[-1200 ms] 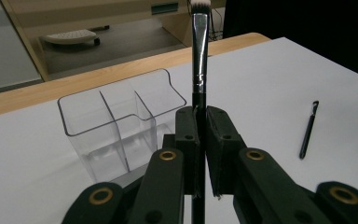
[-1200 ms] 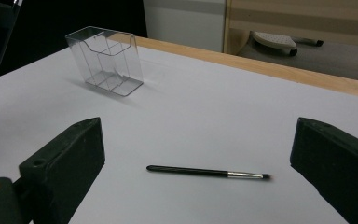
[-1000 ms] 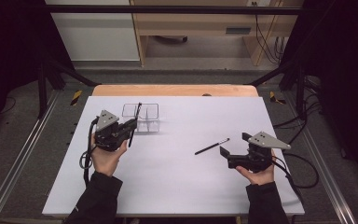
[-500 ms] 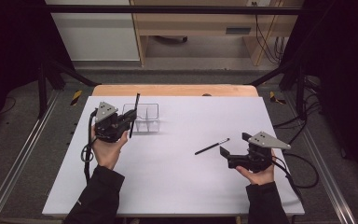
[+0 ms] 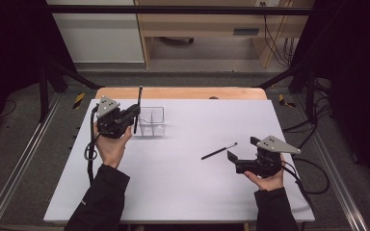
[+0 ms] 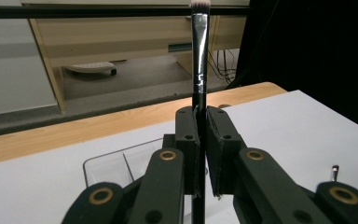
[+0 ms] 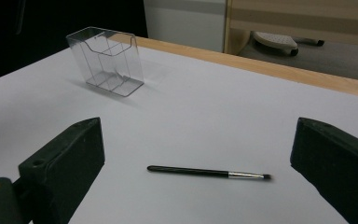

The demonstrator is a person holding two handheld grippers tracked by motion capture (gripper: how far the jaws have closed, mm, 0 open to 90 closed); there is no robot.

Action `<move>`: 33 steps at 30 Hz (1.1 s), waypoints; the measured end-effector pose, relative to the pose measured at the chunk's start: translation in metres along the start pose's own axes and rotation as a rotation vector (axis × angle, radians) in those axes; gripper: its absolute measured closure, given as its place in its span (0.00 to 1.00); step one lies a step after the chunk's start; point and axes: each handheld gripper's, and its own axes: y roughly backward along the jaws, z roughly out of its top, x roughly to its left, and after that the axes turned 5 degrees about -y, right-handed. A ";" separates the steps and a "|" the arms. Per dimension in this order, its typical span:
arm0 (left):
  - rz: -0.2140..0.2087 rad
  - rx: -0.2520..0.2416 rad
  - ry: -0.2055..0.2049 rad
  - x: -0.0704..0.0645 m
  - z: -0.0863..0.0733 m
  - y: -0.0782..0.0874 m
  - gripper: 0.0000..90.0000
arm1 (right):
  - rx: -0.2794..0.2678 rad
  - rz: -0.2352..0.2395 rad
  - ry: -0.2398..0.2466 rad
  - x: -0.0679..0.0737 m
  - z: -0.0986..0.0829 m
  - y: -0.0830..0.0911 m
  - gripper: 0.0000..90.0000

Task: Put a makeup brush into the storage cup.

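My left gripper (image 5: 134,112) (image 6: 200,154) is shut on a black makeup brush (image 5: 138,106) (image 6: 199,56), held upright with its white bristle tip up. It hovers just left of a clear plastic organiser (image 5: 151,121) (image 7: 106,60) (image 6: 121,165) with compartments. A second thin black brush (image 5: 218,150) (image 7: 208,172) lies flat on the white tabletop (image 5: 183,192). My right gripper (image 5: 241,154) (image 7: 196,182) stands open at the right, just right of that brush, with the brush lying in front of its jaws.
A wooden strip (image 5: 180,93) edges the far side of the white top. Beyond it stand a wooden desk (image 5: 207,24) and cables (image 5: 274,43) on the floor. Metal rails (image 5: 14,178) run along both sides.
The left gripper has carried its brush up and toward the far left, turning it upright beside the organiser. The right gripper has stayed still.
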 end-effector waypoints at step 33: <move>0.041 -0.025 0.015 0.015 0.012 -0.049 0.92 | 0.005 0.003 -0.004 0.000 0.000 -0.002 0.04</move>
